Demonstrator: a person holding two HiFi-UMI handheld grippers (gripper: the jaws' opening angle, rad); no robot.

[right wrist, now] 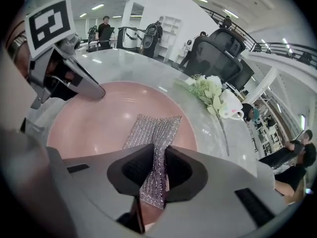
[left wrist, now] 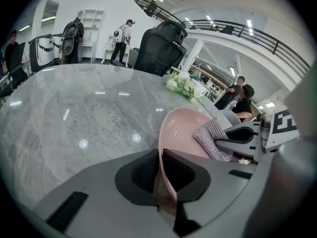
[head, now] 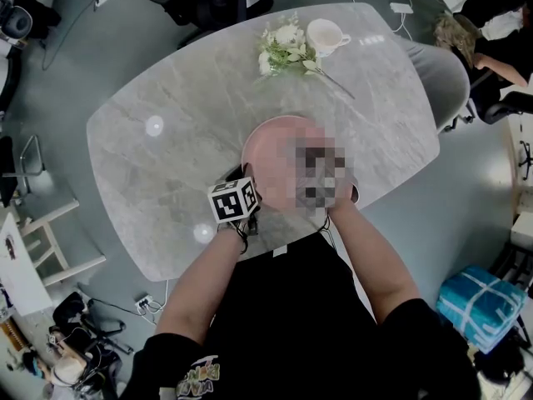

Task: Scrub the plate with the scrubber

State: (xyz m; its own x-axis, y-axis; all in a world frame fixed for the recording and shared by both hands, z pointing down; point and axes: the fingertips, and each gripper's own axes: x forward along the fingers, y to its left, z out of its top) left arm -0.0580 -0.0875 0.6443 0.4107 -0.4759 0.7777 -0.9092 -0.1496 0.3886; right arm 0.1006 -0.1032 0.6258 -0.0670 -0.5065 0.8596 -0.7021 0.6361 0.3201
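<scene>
I am clamping the plate's (left wrist: 182, 131) near rim in my left gripper (left wrist: 161, 176) while my right gripper (right wrist: 155, 171) is pinching the scrubber (right wrist: 154, 132), which is lying lengthwise ahead across the plate's middle.

Pink plate (left wrist: 181, 130) is seen clamped by its rim between the closed jaws of the left gripper (left wrist: 161, 175), lower centre of frame. Plate is tilted, inner face turned to the right. Silvery scrubber (left wrist: 212, 139) is laid against that face, centre right, held by the right gripper (left wrist: 233, 142) at right edge. Grey marble table (left wrist: 74, 113) fills the left. White flowers (left wrist: 185, 86) and black chair (left wrist: 161, 48) are seen upper centre.
</scene>
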